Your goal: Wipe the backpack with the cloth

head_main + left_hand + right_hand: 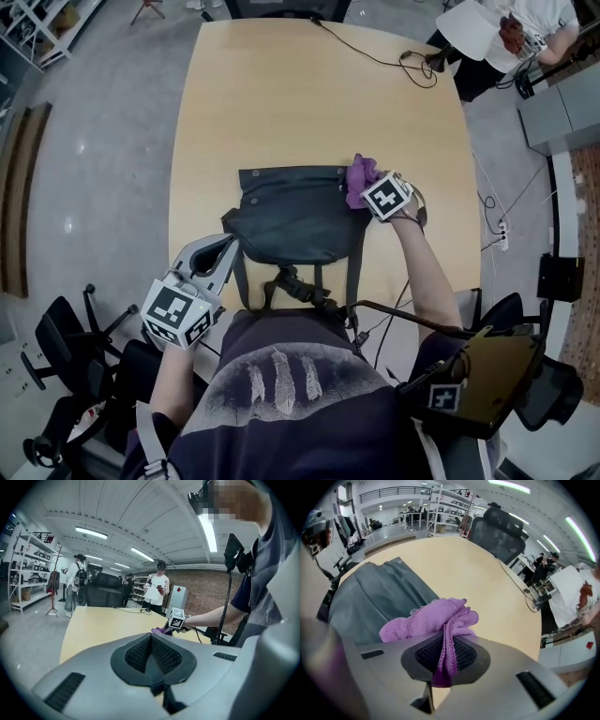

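A dark grey backpack (295, 220) lies flat on the wooden table (281, 103), and its straps (295, 281) hang over the near edge. My right gripper (368, 186) is at the backpack's far right corner, shut on a bunched purple cloth (359, 178). In the right gripper view the cloth (431, 618) is pinched between the pads of that gripper (446, 644) and rests at the edge of the backpack (375, 597). My left gripper (228, 248) sits at the backpack's near left corner. In its own view the left gripper (151, 641) is shut, with nothing visible between the pads.
A black cable (394, 61) runs over the far right of the table. A seated person (506, 37) is at the far right. Office chairs (66, 347) stand at the near left. Two people (75, 585) (157, 588) stand beyond the table's far end.
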`<act>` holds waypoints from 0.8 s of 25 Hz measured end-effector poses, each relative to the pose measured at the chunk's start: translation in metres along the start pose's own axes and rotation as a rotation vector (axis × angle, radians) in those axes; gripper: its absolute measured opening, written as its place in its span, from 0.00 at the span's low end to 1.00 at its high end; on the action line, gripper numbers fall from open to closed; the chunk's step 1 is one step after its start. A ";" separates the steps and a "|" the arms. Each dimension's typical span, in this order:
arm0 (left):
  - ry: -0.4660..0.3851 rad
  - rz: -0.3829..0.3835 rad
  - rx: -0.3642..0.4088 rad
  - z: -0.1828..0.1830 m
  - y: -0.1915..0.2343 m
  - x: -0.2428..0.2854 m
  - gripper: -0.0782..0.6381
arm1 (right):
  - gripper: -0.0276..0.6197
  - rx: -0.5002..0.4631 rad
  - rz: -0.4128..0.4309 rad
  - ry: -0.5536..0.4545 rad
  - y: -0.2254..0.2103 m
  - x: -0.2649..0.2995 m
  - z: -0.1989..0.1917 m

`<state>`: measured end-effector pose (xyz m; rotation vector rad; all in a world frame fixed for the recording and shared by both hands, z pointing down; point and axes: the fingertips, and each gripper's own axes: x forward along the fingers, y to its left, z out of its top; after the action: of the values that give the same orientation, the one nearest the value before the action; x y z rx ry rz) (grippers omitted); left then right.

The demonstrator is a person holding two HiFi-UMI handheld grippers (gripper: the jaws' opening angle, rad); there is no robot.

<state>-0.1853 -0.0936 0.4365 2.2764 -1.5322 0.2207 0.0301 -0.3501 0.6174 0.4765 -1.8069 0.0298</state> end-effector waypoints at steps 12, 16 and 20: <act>-0.008 -0.006 0.005 0.004 0.001 -0.001 0.12 | 0.09 0.106 -0.093 -0.113 0.002 0.011 0.048; -0.007 0.034 -0.015 0.001 0.012 -0.010 0.12 | 0.09 0.069 -0.017 -0.059 0.034 0.039 0.057; 0.001 0.074 -0.041 -0.010 0.028 -0.026 0.12 | 0.09 0.058 0.081 -0.066 0.064 0.044 0.086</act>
<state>-0.2205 -0.0765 0.4433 2.1902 -1.6070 0.2081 -0.0790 -0.3276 0.6473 0.4494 -1.8937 0.1235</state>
